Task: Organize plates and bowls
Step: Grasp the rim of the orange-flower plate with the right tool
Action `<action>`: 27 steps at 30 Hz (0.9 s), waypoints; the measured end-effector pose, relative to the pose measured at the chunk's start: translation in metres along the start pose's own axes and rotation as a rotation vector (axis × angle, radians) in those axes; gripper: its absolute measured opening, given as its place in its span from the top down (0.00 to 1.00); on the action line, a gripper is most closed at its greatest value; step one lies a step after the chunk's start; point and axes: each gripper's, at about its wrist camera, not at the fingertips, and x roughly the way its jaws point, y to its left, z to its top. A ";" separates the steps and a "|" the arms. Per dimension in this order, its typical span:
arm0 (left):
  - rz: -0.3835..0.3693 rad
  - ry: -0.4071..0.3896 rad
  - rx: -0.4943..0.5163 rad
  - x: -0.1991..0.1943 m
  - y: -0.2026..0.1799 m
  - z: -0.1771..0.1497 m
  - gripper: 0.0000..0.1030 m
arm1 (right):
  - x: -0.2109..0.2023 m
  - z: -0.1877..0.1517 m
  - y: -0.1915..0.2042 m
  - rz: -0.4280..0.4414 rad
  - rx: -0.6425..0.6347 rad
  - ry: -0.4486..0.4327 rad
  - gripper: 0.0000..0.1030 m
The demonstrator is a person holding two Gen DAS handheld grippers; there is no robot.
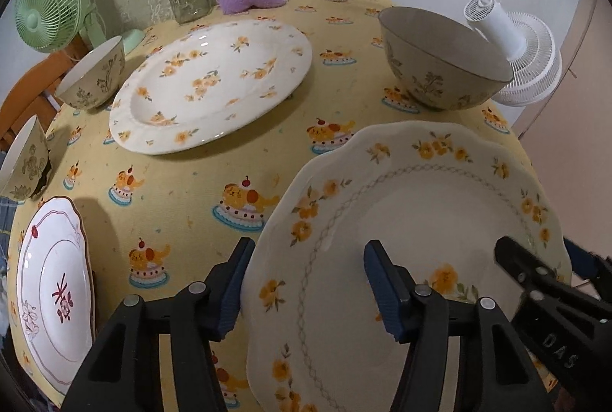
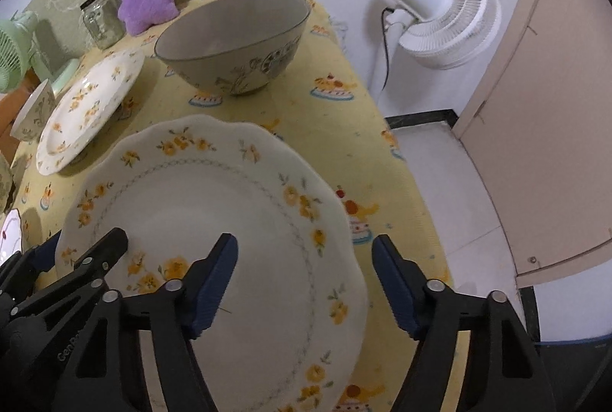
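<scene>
The step in hand seems to be lifting the scalloped plate (image 1: pixel 420 240) with both tongs, probably to set it on the round plate (image 1: pixel 214 83) at about 11 o'clock from it, so that the plates make one stack. To do it well, each side should close on the rim at the same time and with equal force, and the plate should stay level while it travels; it is glazed and may slide out of the pads if one side rises first. Going from the left: a small red-patterned plate (image 1: pixel 53 293) lies at 9 o'clock at the tabletop (image 1: pixel 172 190) edge, two small bowls (image 1: pixel 93 75) stand at 10 o'clock, then the round plate, and the big bowl (image 1: pixel 440 56) is at 1 o'clock, well apart from the scalloped plate. The left tongs (image 1: pixel 308 284) are wide apart and straddle the left rim of the scalloped plate: the left finger is outside, just beside the edge, and the right finger is over the plate's well. I cannot tell if either pad touches the china already. The right tongs (image 2: pixel 304 278) are also wide apart, over the right rim in the same way, one finger above the well and one outside the edge above the cloth. Neither tongs hold anything. The plate appears to rest on the tabletop at 6 o'clock, near the front edge, though the fisheye makes this hard to judge.
</scene>
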 end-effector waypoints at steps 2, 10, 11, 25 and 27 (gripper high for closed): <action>0.000 -0.003 0.002 0.000 -0.001 0.000 0.40 | 0.004 0.000 0.001 0.011 -0.003 0.017 0.32; -0.015 0.008 0.017 0.003 -0.002 0.002 0.37 | 0.007 0.000 0.004 0.014 0.001 0.030 0.32; -0.018 0.012 0.019 0.003 -0.001 0.002 0.37 | 0.007 0.001 0.005 0.012 0.003 0.034 0.32; 0.010 0.037 -0.022 -0.004 0.041 -0.006 0.38 | 0.000 0.000 0.043 0.021 -0.049 0.046 0.32; 0.013 0.038 -0.031 -0.005 0.050 -0.007 0.38 | -0.001 -0.001 0.053 0.025 -0.061 0.045 0.32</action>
